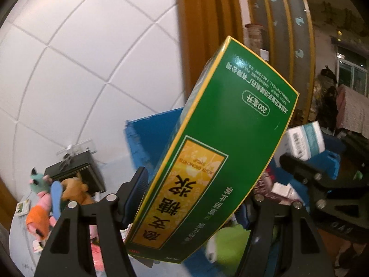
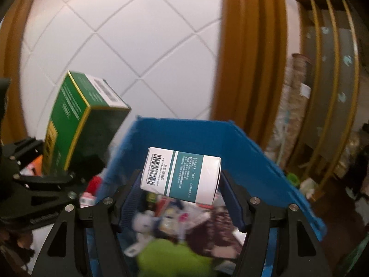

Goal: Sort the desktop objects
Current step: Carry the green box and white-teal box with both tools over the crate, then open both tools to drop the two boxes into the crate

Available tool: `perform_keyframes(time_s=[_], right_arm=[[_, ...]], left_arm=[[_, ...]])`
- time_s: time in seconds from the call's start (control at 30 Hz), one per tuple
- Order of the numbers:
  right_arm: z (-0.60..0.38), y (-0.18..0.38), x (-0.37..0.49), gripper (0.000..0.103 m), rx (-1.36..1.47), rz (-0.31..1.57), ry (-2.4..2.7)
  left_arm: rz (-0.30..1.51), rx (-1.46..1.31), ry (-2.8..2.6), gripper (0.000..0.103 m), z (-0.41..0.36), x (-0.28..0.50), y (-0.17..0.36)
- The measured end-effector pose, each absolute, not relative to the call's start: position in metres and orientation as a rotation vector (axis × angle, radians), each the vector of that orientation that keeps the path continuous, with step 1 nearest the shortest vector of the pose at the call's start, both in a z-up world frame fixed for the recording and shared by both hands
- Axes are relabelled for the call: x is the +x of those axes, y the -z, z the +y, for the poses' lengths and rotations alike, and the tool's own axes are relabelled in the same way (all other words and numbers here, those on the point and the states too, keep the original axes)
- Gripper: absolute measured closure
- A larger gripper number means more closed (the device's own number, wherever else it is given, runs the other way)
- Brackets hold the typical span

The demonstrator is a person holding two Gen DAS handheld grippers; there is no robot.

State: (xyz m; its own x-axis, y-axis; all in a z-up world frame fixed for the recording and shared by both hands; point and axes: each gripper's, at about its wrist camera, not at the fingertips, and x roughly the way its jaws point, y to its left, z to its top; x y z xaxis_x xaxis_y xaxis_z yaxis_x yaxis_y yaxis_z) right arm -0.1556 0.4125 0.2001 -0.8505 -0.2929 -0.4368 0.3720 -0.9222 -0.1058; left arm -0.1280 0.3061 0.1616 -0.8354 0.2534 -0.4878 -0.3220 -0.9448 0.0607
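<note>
Two boxes, one per tool: green box [image 1: 207,152], white-teal box [image 2: 182,175].

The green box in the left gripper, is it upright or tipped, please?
Tipped: the green box leans, top toward the right, between the left gripper fingers.

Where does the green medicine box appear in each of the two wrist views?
Left wrist view: the green medicine box fills the centre, tilted, held between the left gripper fingers.
Right wrist view: it sits at the left edge, tilted, above the black left gripper.
Shared landmark: the blue bin, behind the box in the left view, in the centre of the right view.
</note>
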Motion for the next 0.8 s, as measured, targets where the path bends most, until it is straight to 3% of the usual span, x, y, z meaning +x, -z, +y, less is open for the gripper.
perform_keyframes(time_s=[0.17, 0.53, 0.8], right_arm=[[0.457, -0.180, -0.171, 0.037, 0.685, 0.232, 2.726], [0.504, -0.157, -0.201, 0.037, 0.767, 0.225, 2.699], [0.515, -0.131, -0.218, 0.036, 0.858, 0.243, 2.660]], left_arm=[[0.317, -0.668, -2.787, 0.036, 0.354, -0.131, -0.166], [0.273, -0.779, -2.736, 0.036, 0.397, -0.153, -0.156], [0.343, -0.855, -2.714, 0.036, 0.422, -0.158, -0.140]])
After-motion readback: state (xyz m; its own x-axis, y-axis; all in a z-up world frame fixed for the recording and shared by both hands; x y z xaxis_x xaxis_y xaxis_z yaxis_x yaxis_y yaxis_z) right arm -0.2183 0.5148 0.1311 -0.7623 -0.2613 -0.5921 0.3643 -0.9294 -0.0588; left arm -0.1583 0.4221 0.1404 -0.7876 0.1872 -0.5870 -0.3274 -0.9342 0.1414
